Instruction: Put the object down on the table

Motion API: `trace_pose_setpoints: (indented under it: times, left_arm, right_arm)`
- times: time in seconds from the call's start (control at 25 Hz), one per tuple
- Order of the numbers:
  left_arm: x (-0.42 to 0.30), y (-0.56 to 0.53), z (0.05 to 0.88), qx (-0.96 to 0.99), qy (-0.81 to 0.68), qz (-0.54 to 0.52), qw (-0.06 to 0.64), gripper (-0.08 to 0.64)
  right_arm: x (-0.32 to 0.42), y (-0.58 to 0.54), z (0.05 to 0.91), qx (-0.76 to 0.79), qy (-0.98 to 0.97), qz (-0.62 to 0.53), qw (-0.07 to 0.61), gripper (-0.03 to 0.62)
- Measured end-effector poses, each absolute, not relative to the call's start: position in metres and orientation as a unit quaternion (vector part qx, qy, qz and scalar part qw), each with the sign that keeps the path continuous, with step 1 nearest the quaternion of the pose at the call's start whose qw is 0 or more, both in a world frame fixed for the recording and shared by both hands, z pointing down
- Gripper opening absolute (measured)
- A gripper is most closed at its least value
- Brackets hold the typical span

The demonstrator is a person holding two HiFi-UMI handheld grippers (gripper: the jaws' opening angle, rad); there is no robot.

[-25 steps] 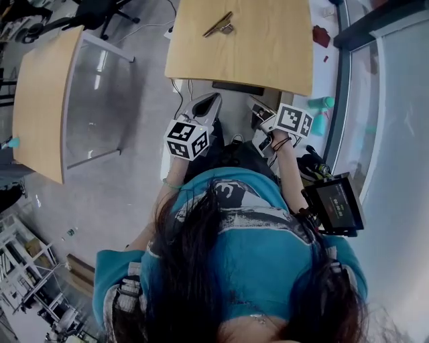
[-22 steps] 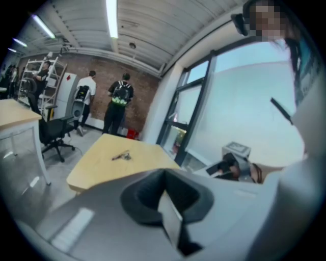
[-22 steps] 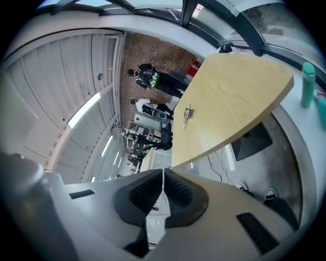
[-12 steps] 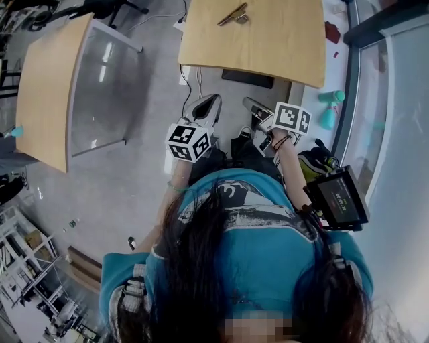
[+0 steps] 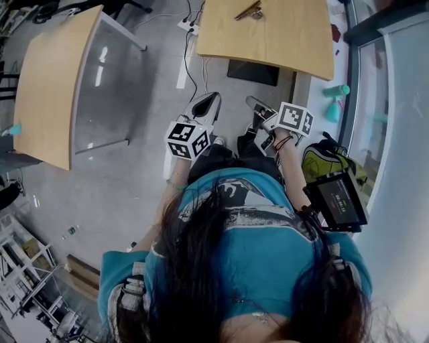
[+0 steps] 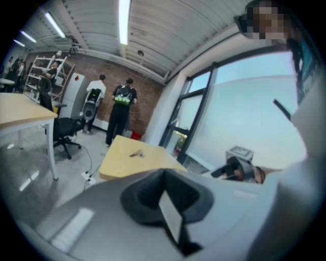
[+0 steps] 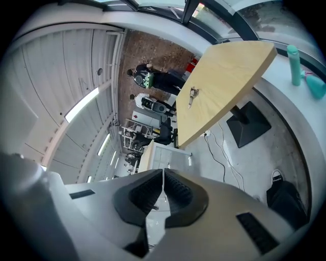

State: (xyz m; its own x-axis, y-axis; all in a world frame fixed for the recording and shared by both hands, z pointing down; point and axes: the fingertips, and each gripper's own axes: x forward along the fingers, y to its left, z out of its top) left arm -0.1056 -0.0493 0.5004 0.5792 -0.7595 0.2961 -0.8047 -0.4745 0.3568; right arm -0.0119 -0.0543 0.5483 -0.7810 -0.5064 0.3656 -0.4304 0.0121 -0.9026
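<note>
Wood table (image 5: 288, 47): metal object (image 5: 249, 11) | left tool (image 5: 212, 98), right tool (image 5: 250, 101): jaws together

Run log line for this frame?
left gripper: shut, empty | right gripper: shut, empty | object: lying on table, apart from both

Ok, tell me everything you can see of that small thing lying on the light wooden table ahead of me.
The small brownish metal-looking object is slim and elongated: a long bar with a shorter greyish piece at one end, rather like a clip. Finer detail is too small to tell. It lies flat and alone on the light wooden table, away from the near edge. Only the tabletop touches it.
</note>
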Motion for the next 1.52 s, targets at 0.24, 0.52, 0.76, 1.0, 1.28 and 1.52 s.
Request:
trace_pose_setpoints:
  times: [0.24, 0.52, 0.76, 1.0, 1.28, 1.52]
  left_arm:
    - [-0.134, -0.016, 0.498, 0.877, -0.415, 0.048, 0.237, 0.003]
    - [-0.136, 0.013, 0.507, 0.899, -0.361, 0.068, 0.239, 0.003]
    - [-0.117, 0.046, 0.501, 0.909, -0.337, 0.056, 0.239, 0.003]
    - [-0.101, 0.073, 0.498, 0.903, -0.362, 0.050, 0.226, 0.003]
    - [-0.079, 0.144, 0.498, 0.888, -0.397, 0.035, 0.232, 0.003]
    - [-0.052, 0.221, 0.519, 0.880, -0.408, 0.053, 0.236, 0.003]
  right_arm:
    - [-0.038, -0.002, 0.543, -0.367, 0.692, -0.619, 0.062, 0.020]
    - [-0.048, 0.047, 0.548, -0.409, 0.665, -0.621, 0.067, 0.020]
    - [-0.035, 0.078, 0.542, -0.423, 0.663, -0.613, 0.071, 0.020]
    - [-0.020, 0.112, 0.538, -0.398, 0.685, -0.607, 0.068, 0.020]
    - [0.006, 0.178, 0.535, -0.373, 0.709, -0.597, 0.044, 0.020]
    - [0.031, 0.237, 0.549, -0.354, 0.717, -0.600, 0.026, 0.020]
